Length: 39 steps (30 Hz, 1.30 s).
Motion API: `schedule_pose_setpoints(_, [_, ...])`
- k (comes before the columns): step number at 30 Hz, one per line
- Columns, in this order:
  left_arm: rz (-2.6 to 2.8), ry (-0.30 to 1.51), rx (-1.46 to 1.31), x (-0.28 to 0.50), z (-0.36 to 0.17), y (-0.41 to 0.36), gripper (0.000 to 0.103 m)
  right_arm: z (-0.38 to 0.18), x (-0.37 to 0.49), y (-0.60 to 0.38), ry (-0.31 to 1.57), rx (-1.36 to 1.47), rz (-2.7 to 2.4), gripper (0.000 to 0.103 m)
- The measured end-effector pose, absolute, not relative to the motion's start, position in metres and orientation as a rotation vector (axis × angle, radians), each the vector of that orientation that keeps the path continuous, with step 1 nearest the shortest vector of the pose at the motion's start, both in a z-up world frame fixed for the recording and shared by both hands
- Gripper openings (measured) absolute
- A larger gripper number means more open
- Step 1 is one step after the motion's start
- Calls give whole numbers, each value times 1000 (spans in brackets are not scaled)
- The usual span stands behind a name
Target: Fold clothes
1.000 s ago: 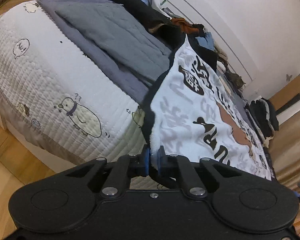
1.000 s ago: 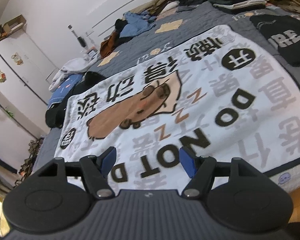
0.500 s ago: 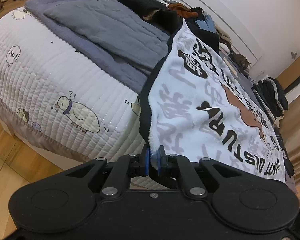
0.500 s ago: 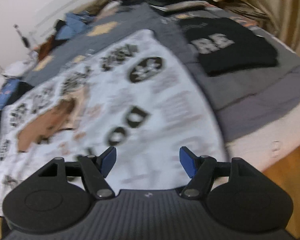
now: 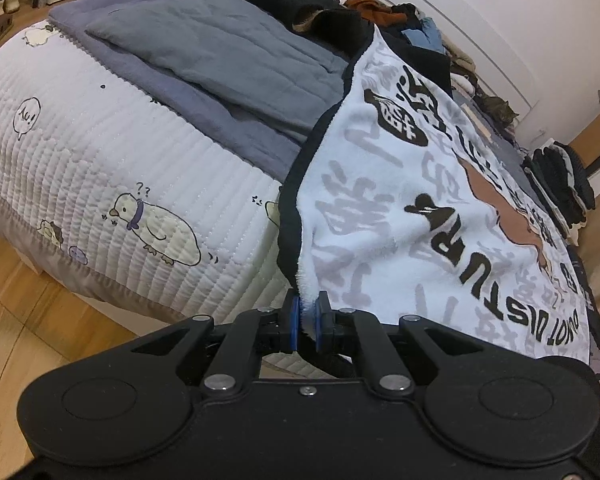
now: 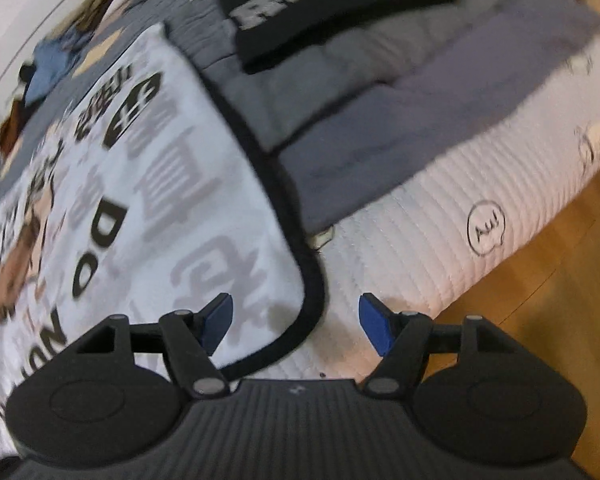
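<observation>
A white fleece blanket (image 5: 400, 216) with a black border, grey characters and black "DO NOT DISTURB" lettering lies spread over the bed. My left gripper (image 5: 307, 322) is shut on one near corner of it, white pile bunched between the blue pads. In the right wrist view the same blanket (image 6: 140, 200) shows its other near corner, black-edged and hanging over the mattress side. My right gripper (image 6: 296, 320) stands open just in front of that corner, the black hem lying between the blue pads without either pad touching it.
The bed has a white quilted mattress cover (image 5: 100, 152) with duck drawings and folded grey bedding (image 5: 204, 64). A black shirt (image 6: 320, 4) with white letters lies beyond the blanket. Heaped clothes (image 5: 396, 12) line the wall. Wooden floor (image 6: 540, 300) runs beside the bed.
The right gripper has swept right and down from over the blanket's middle to its near right corner at the mattress edge. The left gripper has kept its grip, turning slightly.
</observation>
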State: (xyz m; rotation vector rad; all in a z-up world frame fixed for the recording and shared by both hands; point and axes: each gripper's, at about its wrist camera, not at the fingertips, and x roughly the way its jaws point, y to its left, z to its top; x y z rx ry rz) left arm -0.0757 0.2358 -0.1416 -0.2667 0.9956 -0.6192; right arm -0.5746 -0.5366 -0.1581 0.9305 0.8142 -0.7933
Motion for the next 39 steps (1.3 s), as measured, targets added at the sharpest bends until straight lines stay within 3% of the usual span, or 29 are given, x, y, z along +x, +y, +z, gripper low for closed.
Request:
schedule_pose_setpoints(8, [-607,995,-256,-76,-137,232,8,-175,-569,-536,793,1008,-805,64])
schedule_pose_setpoints(11, [-605,995,-254,-76,-138,231,8,-175,-567,-536,814,996,-859,38])
schedule_pose_setpoints(13, [-602,996,-256,-76,-138,231,8,-172,-573,-536,787,1018,-872,11])
schedule_pose_setpoints(24, [-626,957,-274,-72,-126,234,8,-127,-608,-534,477,1130,-841,6])
schedule_pose_setpoints(39, [-632,925,-327,-74,-122,236,8,-121,-633,-526,336,1217,-838,6])
